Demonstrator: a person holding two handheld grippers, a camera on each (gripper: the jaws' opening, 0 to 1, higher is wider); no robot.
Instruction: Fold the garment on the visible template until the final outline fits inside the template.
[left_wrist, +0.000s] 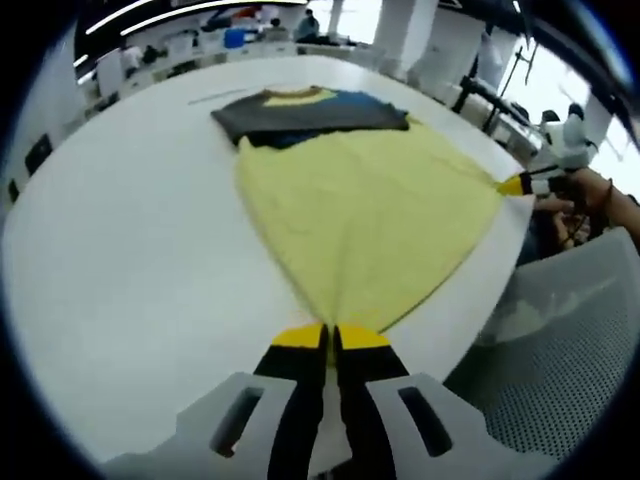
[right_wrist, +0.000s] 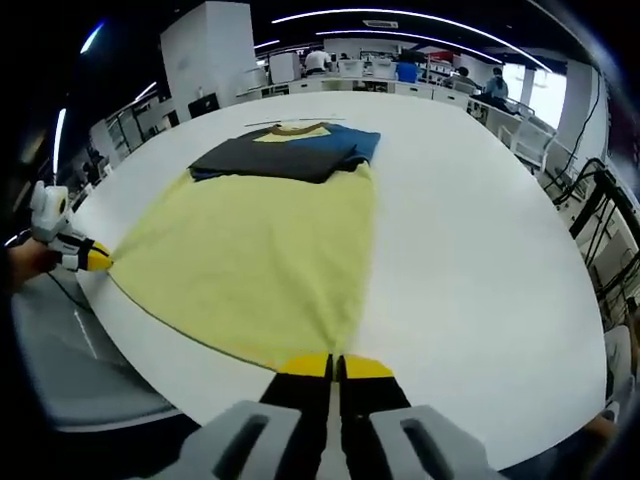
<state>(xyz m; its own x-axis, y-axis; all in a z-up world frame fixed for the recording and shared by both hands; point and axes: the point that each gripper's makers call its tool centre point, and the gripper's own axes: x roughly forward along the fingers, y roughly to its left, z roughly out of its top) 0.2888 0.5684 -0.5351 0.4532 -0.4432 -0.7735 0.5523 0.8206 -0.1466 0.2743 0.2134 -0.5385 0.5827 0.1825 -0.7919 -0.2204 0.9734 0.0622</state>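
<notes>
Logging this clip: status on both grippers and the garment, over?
Left gripper shut on garment hem corner. Right gripper shut on the other corner. Garment spread flat on white table, sleeves folded in. Nothing in the way.

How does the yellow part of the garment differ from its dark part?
The yellow part is broad, spread flat and near the grippers; the dark part is a narrower band at the far end, folded over, with blue beside it. The left gripper and right gripper pinch yellow corners; the dark part lies free. Both rest on the white table.

Yellow garment (right_wrist: 265, 265) flat on white table (right_wrist: 470, 260), dark sleeves folded.
</notes>
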